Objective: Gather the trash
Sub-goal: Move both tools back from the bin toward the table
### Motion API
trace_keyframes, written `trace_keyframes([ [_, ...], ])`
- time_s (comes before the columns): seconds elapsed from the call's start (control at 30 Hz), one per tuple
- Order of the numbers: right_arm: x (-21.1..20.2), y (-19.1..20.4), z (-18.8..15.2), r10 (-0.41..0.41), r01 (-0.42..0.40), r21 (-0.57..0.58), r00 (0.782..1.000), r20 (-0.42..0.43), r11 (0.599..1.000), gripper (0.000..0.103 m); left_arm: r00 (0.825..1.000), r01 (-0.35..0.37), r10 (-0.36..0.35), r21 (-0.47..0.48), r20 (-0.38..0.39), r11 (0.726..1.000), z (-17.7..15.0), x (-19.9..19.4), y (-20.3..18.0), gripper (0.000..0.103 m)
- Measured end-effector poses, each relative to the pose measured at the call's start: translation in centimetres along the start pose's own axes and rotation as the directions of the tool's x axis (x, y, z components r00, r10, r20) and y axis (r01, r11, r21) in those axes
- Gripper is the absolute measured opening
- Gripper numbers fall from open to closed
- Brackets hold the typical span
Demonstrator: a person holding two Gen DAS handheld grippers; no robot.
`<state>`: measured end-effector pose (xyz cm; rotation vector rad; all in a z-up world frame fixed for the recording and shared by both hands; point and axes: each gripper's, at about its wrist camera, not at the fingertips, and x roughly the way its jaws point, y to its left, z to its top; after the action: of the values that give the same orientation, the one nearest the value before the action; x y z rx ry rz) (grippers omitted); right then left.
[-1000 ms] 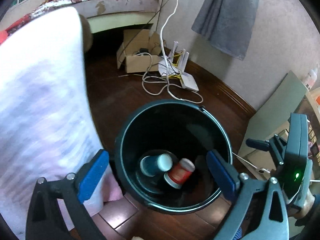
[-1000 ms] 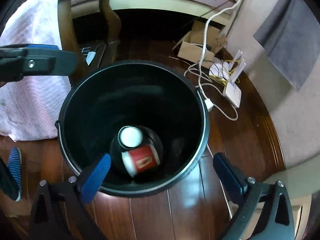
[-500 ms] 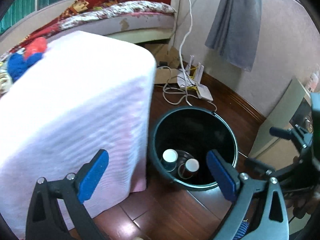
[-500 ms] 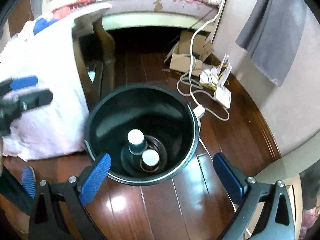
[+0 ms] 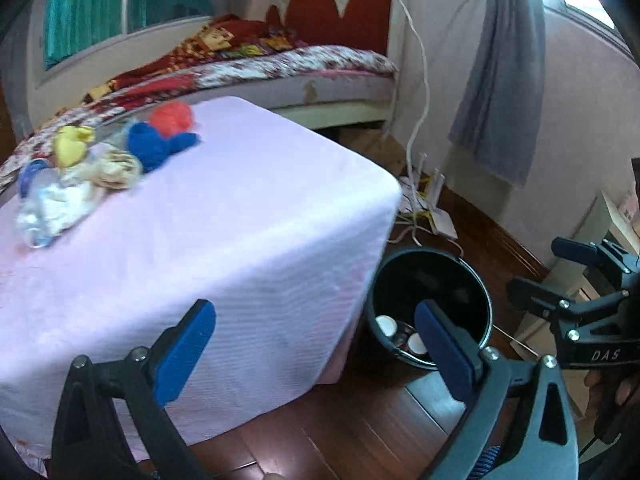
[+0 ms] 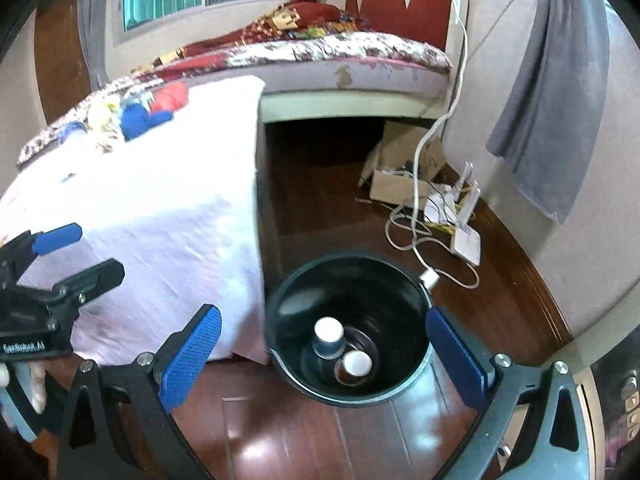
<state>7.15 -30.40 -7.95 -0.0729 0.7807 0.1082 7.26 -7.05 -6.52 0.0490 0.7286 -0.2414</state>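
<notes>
A black bucket (image 6: 404, 280) stands on the wood floor beside a table draped in a pink cloth (image 5: 224, 240). Two cups with white bottoms (image 6: 329, 330) lie in the bucket; it also shows in the left wrist view (image 5: 472, 280). At the table's far left lie a crumpled clear plastic bottle (image 5: 48, 208), and yellow (image 5: 72, 144), blue (image 5: 156, 146) and red (image 5: 172, 116) crumpled items. My left gripper (image 5: 316, 348) is open and empty above the table's near corner. My right gripper (image 6: 324, 356) is open and empty above the bucket.
A bed (image 5: 304, 64) runs along the back wall. A cardboard box (image 6: 404, 184), white cables and a router (image 6: 466, 240) lie on the floor by the wall. A grey cloth (image 6: 556, 92) hangs at right.
Both grippers have risen and pulled back from the bucket. The tabletop with its trash has come into view. The cups in the bucket have shifted to show their white bottoms.
</notes>
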Motion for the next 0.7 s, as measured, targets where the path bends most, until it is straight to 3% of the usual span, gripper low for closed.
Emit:
trace_keyframes([
  [0.2, -0.9, 4.7, 2.1, 0.059, -0.056, -0.055, 0.997, 0.045, 0.997, 0.103, 0.997, -0.052, 0.055, -0.061, 0.05, 0.997, 0.1, -2.7, 4.0, 0.101],
  [0.5, -0.2, 11.1, 5.8, 0.15, -0.139, -0.122, 0.985, 0.088, 0.983, 0.103, 0.979, -0.151, 0.17, -0.163, 0.112, 0.975, 0.0, -5.9, 12.4, 0.1],
  [0.7, 2.8, 15.3, 7.9, 0.149, -0.143, -0.163, 0.988, 0.027, 0.976, 0.103, 0.959, -0.237, 0.265, -0.223, 0.105, 0.946, 0.0, -6.4, 18.5, 0.094],
])
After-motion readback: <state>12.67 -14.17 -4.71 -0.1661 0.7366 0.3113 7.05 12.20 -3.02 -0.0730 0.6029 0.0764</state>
